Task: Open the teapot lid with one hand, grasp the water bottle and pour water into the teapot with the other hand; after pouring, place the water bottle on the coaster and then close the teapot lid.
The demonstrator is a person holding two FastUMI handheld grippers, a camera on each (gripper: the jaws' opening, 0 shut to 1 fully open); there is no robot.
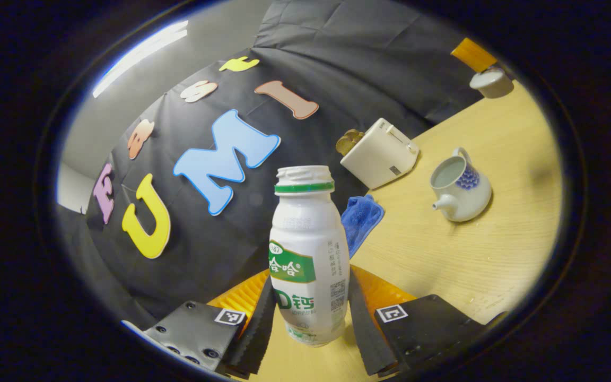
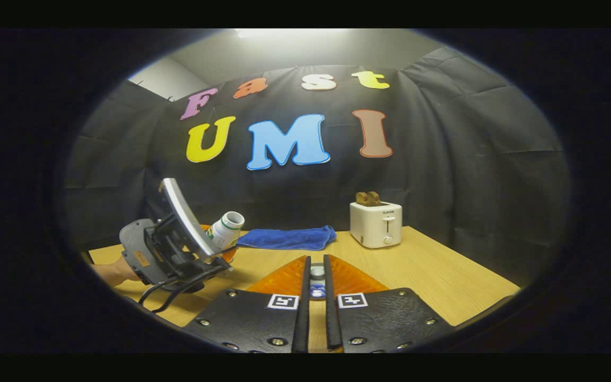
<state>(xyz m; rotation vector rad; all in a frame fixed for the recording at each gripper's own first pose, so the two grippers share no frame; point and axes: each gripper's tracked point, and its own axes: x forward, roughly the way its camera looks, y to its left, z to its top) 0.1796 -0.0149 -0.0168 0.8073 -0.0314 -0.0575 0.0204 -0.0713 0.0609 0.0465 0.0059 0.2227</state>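
Observation:
My left gripper (image 1: 311, 297) is shut on a white water bottle (image 1: 308, 254) with a green label and an open, capless mouth. In the right gripper view the left gripper (image 2: 215, 249) and a hand hold the bottle (image 2: 226, 228) tilted over the table's left side. The white teapot (image 1: 459, 185) with a blue pattern stands open on the wooden table (image 1: 443, 265), ahead and to the right of the bottle. Its lid (image 1: 491, 82) hangs farther off in the right gripper (image 1: 483, 68). My right gripper (image 2: 316, 281) is shut on the lid's knob (image 2: 316, 272).
A white toaster (image 2: 375, 223) with bread in it stands at the back of the table (image 2: 417, 265) by the black cloth wall. A blue cloth (image 2: 287, 237) lies to its left. Both also appear beyond the bottle as toaster (image 1: 380, 154) and cloth (image 1: 361, 217).

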